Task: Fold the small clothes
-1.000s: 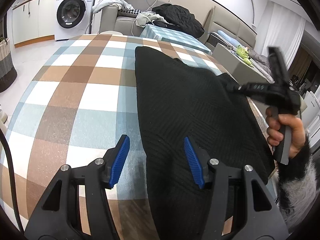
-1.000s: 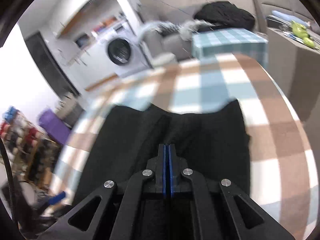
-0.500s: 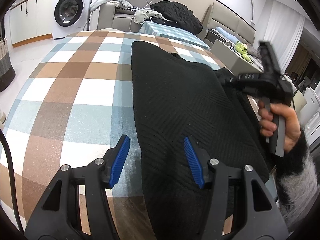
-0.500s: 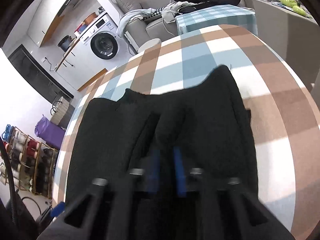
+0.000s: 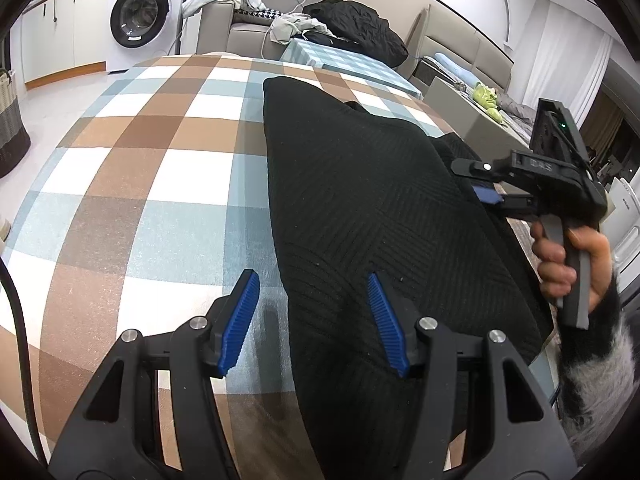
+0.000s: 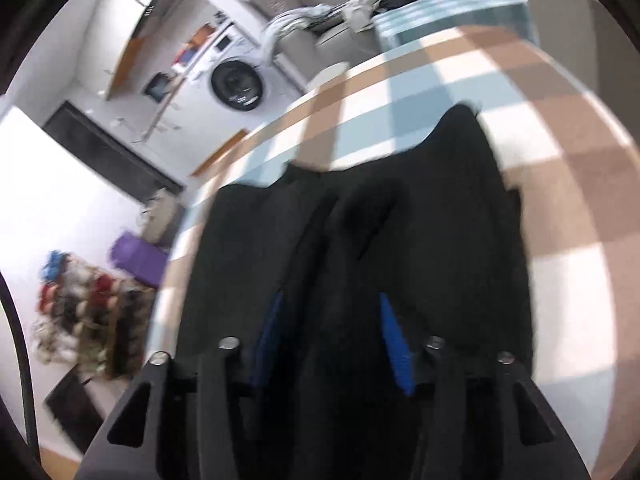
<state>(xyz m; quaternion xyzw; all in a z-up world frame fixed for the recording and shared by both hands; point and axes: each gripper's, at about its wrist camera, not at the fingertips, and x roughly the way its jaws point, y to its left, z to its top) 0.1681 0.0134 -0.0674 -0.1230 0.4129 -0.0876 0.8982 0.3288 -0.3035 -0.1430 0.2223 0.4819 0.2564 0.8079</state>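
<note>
1. Garment [image 5: 372, 200] lies on the table [image 5: 152, 184], ahead and right of the left gripper [image 5: 312, 320].
2. Right gripper [image 6: 332, 340] sits over the garment's right edge.
3. Washer [image 5: 140, 20] and sofa [image 5: 248, 28] are way behind.

The left tool [image 5: 312, 320] is a matte black plastic frame with triangular cut-outs, four round silver screw heads across its linkage, and two fingers faced with ribbed bright-blue pads [image 5: 244, 320]. A black cable [image 5: 18, 344] runs along its left edge. The right tool [image 6: 332, 340] has the same black frame, silver screws and blue pads, though blur softens its details; from the left wrist view its body carries pale embossed lettering, a small green light and a grey handle. The bare-skinned right hand [image 5: 568, 264] emerges from a fuzzy black-and-white sleeve cuff [image 5: 596, 364].
</note>
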